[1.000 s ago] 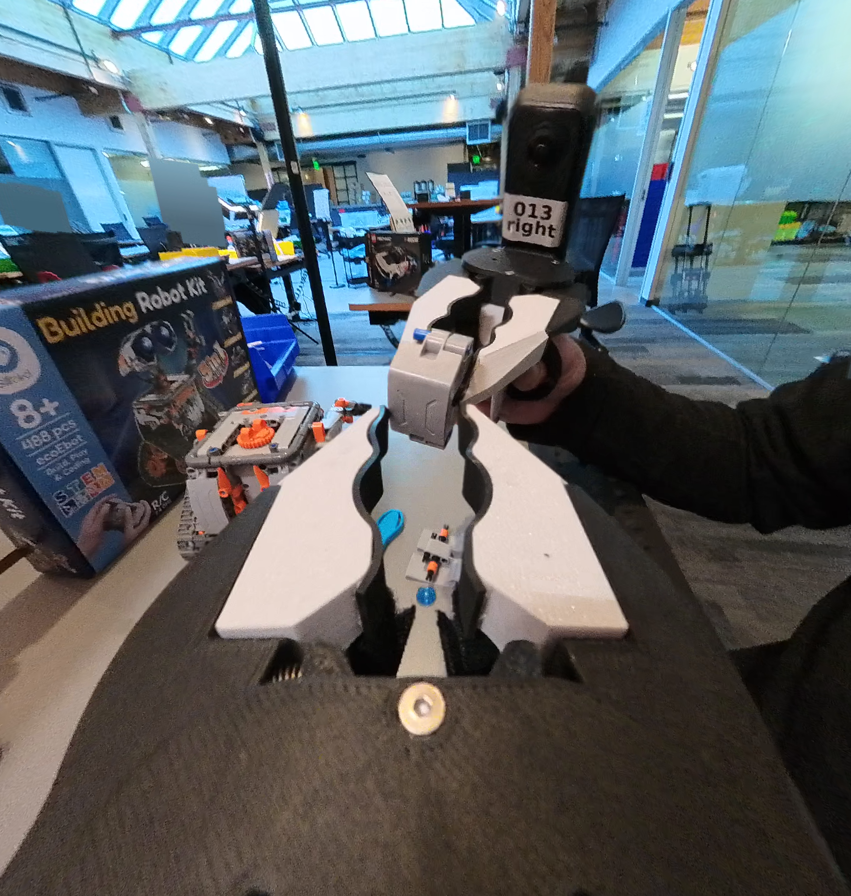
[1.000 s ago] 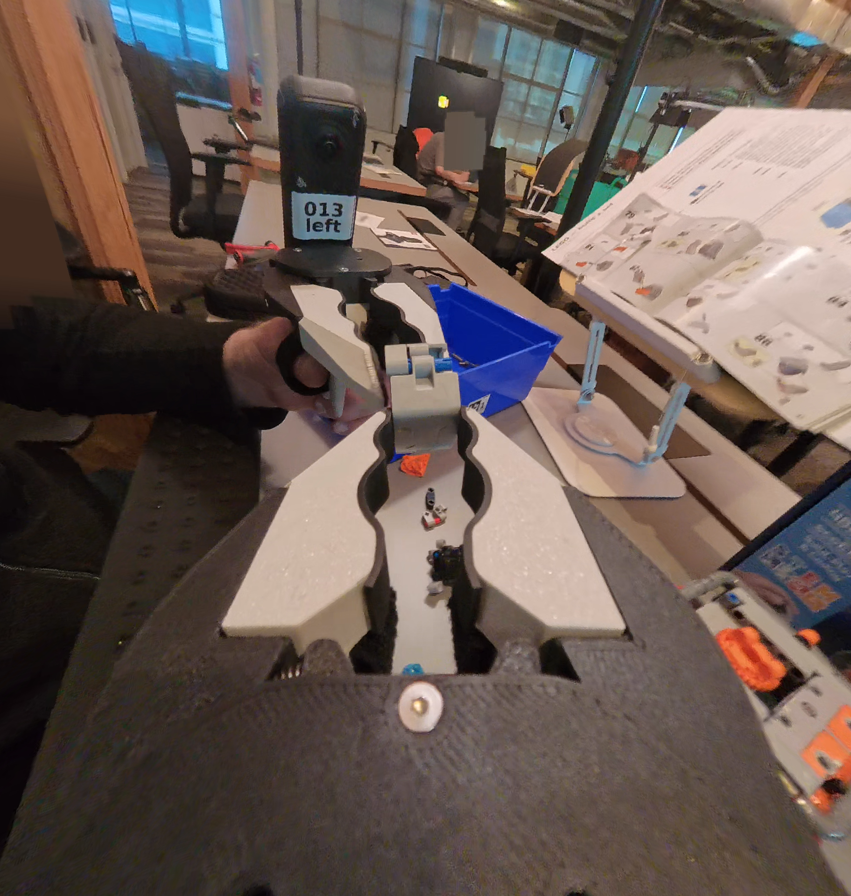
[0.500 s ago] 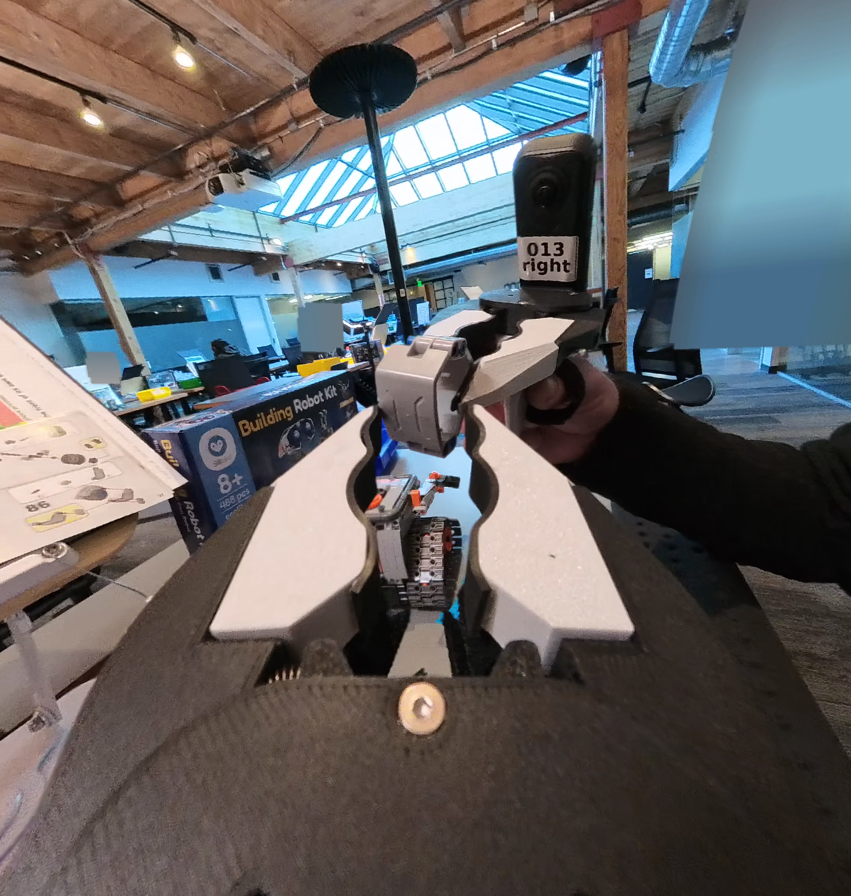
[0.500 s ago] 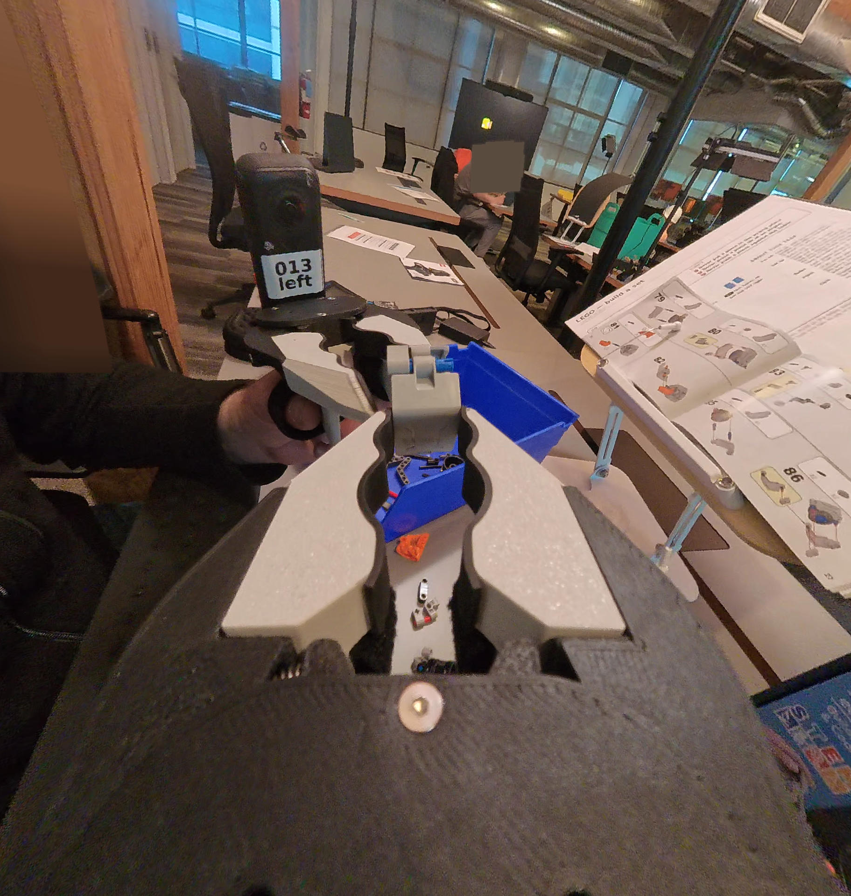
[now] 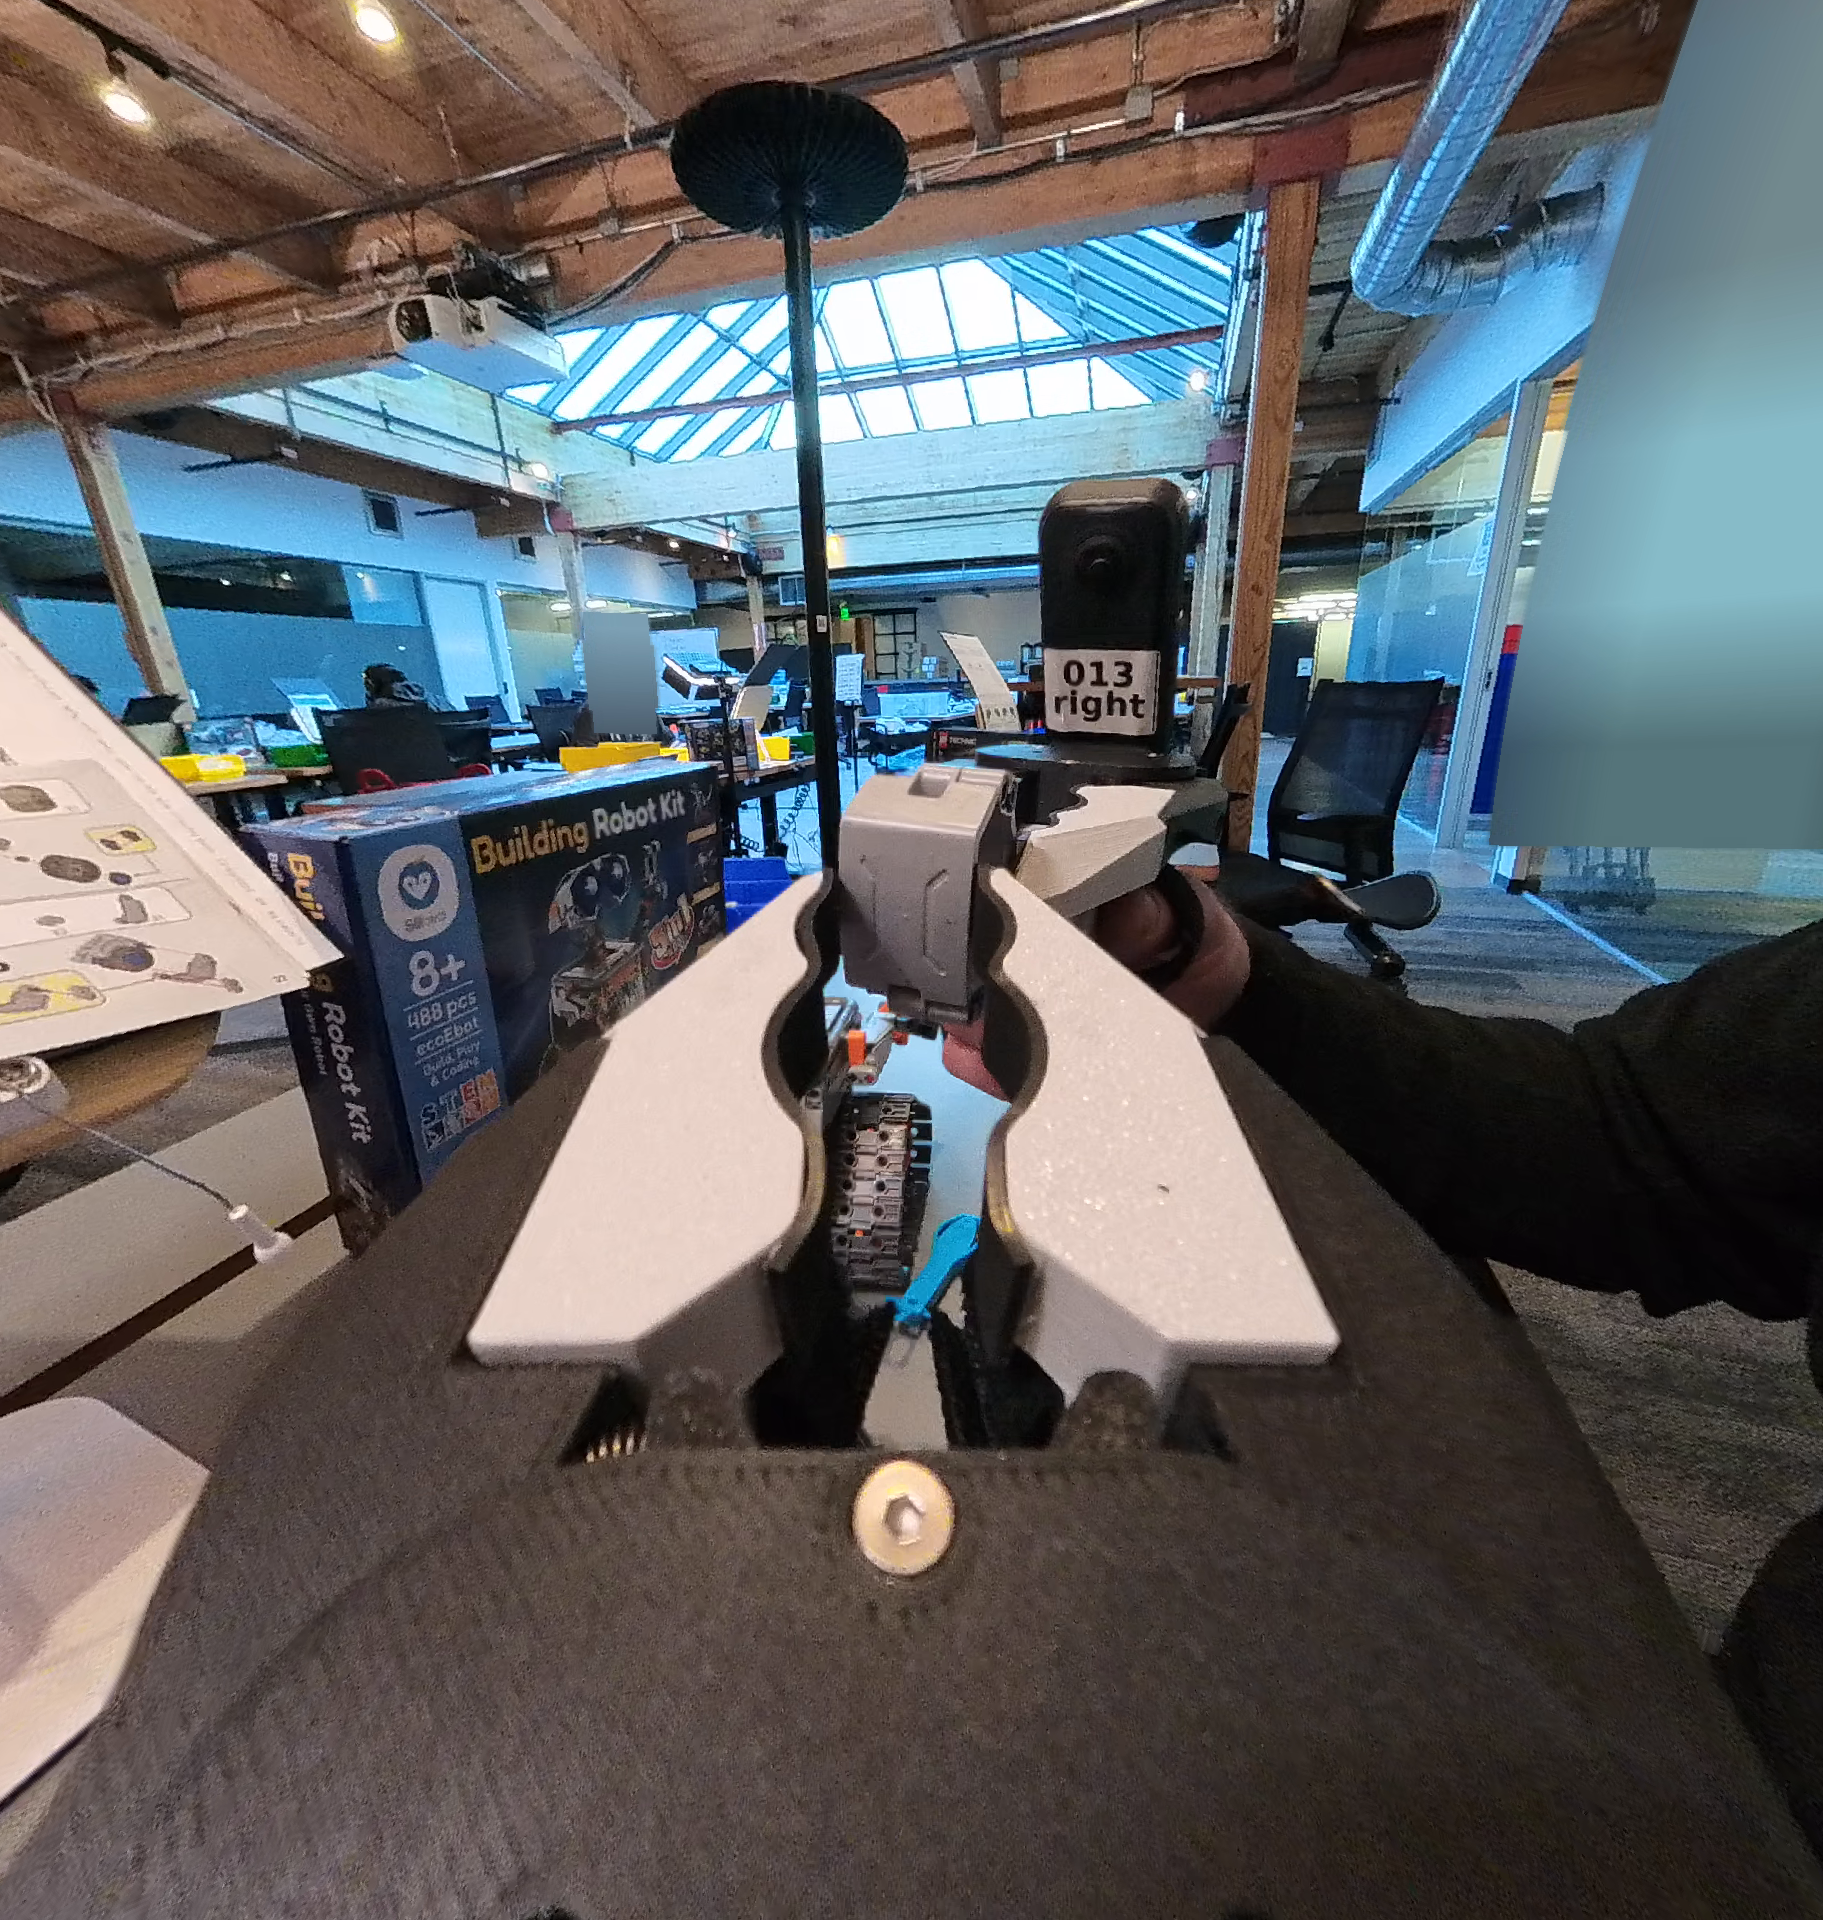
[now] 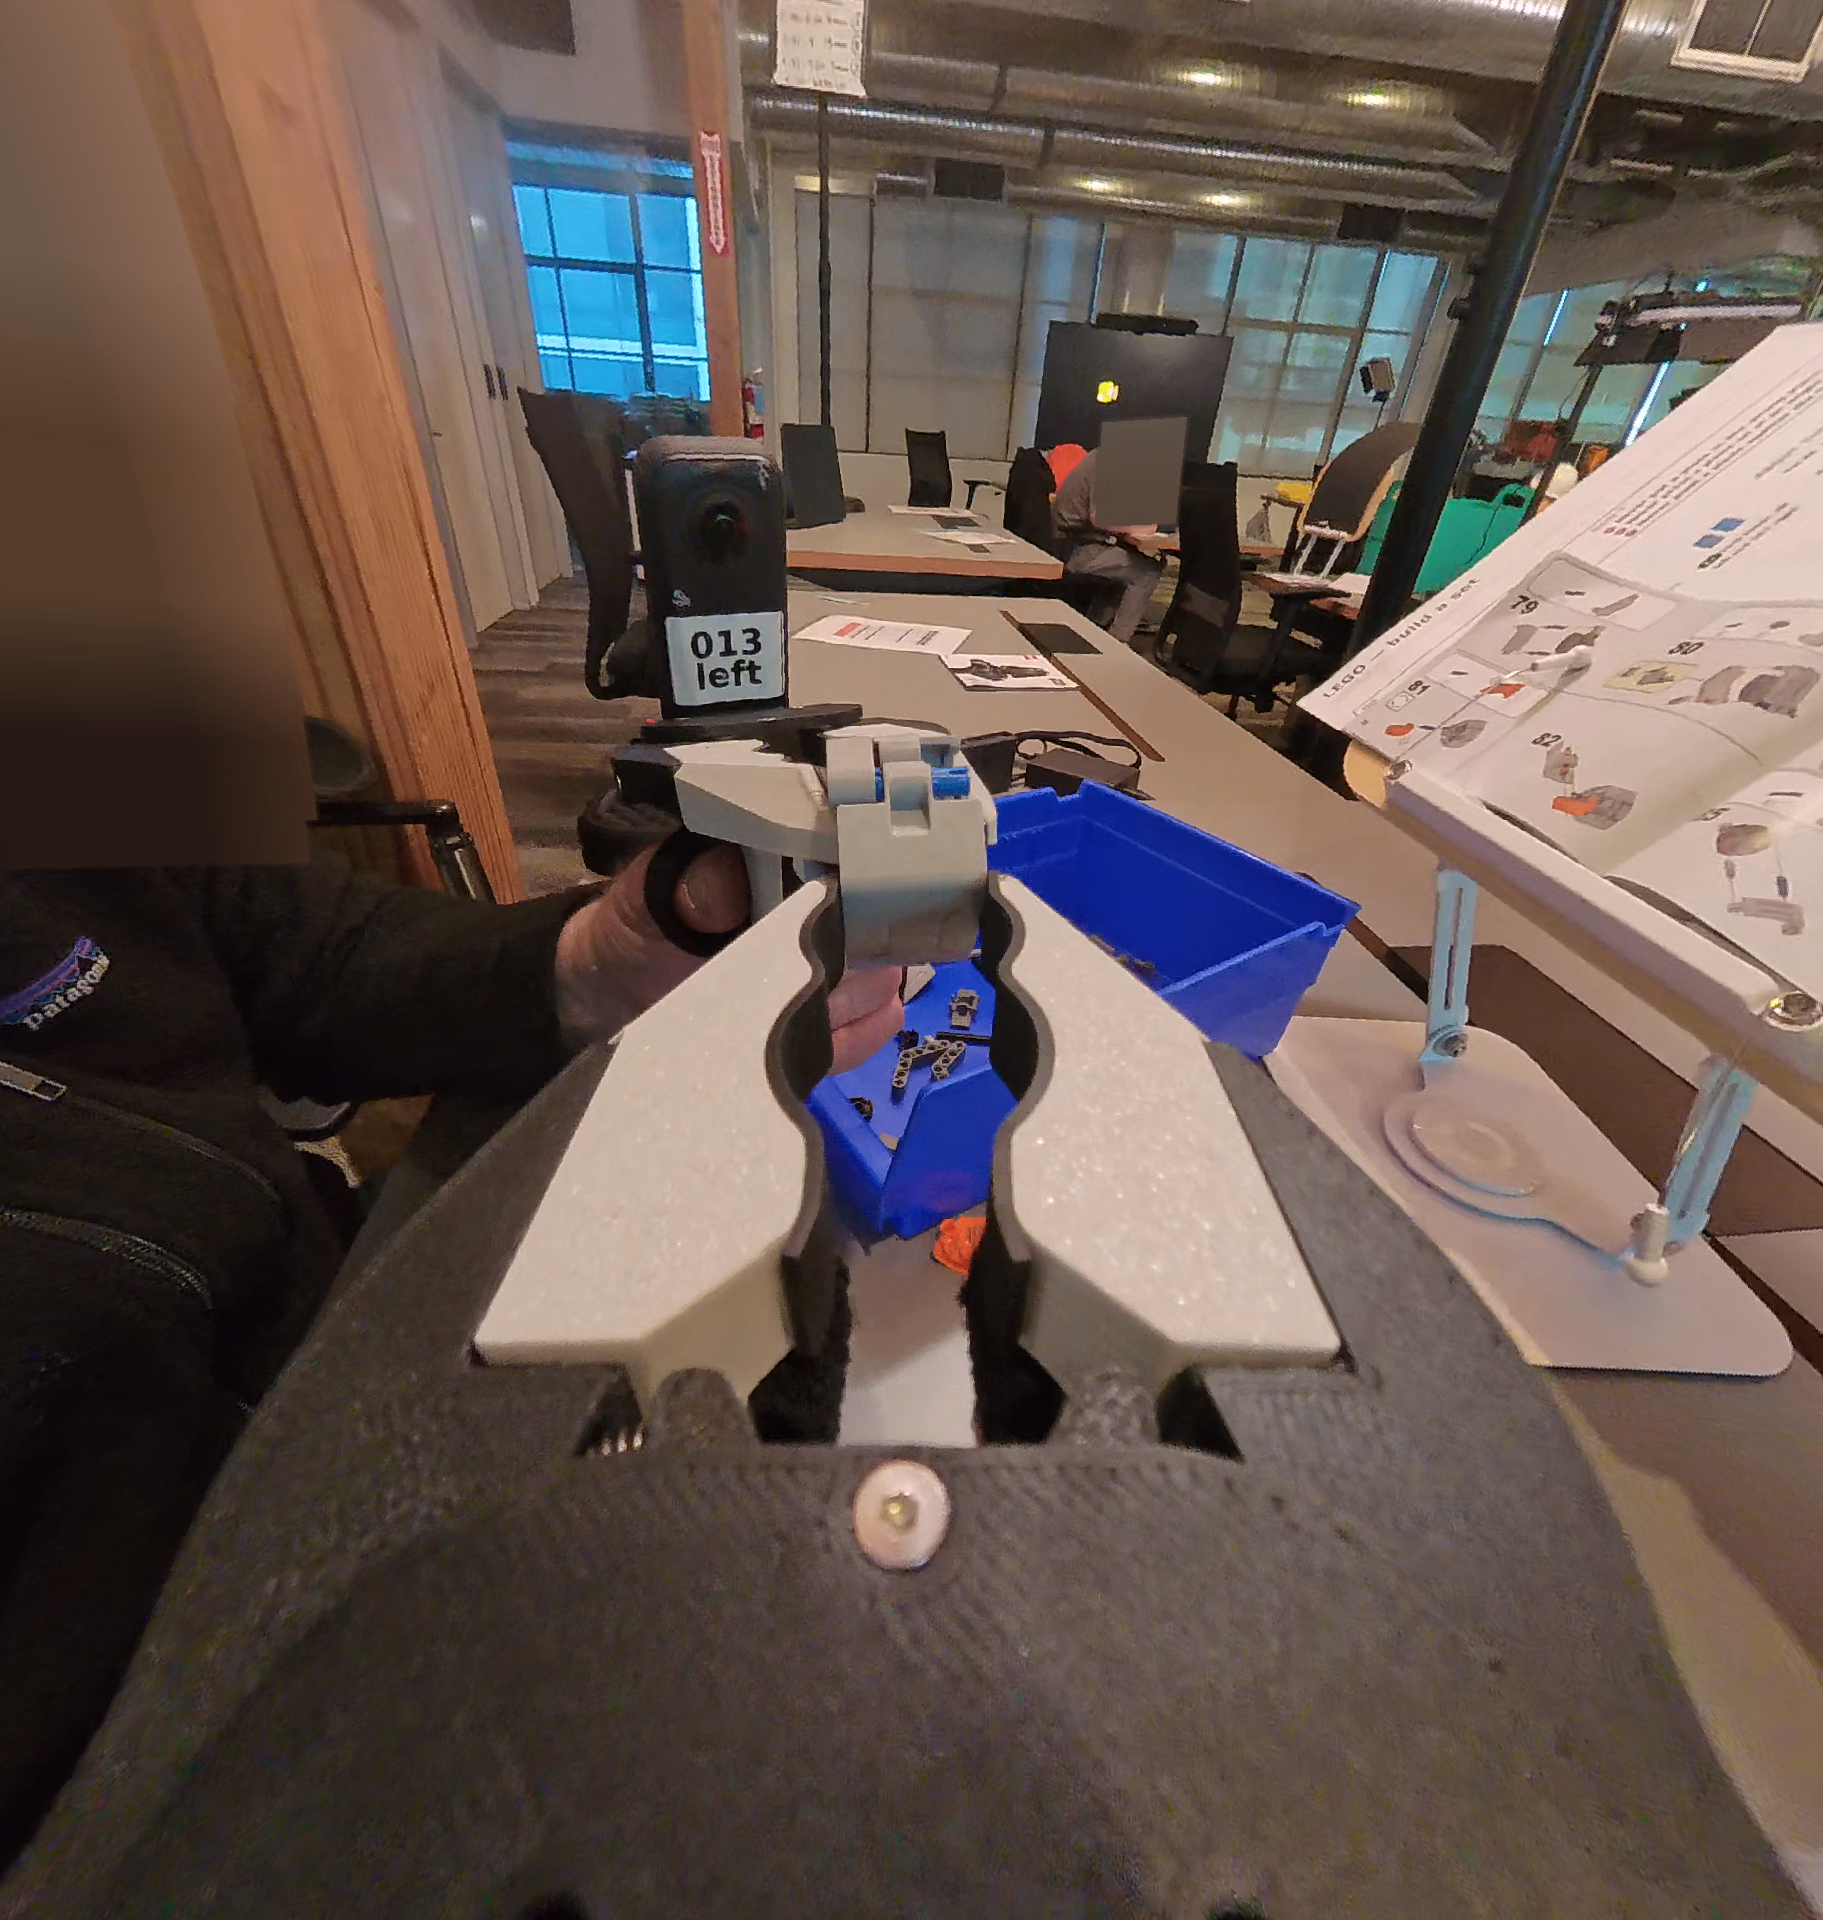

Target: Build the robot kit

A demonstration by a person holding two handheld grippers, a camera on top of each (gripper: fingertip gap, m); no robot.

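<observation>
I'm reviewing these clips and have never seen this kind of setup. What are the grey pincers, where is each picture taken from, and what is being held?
There is no robot here. A person holds a handheld two-finger gripper in each hand, and each carries a camera that looks forward along its own fingers. So one picture is from the left gripper, the other from the right gripper, and each also shows the opposite tool facing it, with a hand on its handle.

Both grippers pinch the same grey block from opposite sides, lifted above the table.

Below lie a partly built tracked model, a blue tool, a blue bin of small parts and an orange piece. A kit box stands to one side, and an instruction booklet rests on a stand.
</observation>
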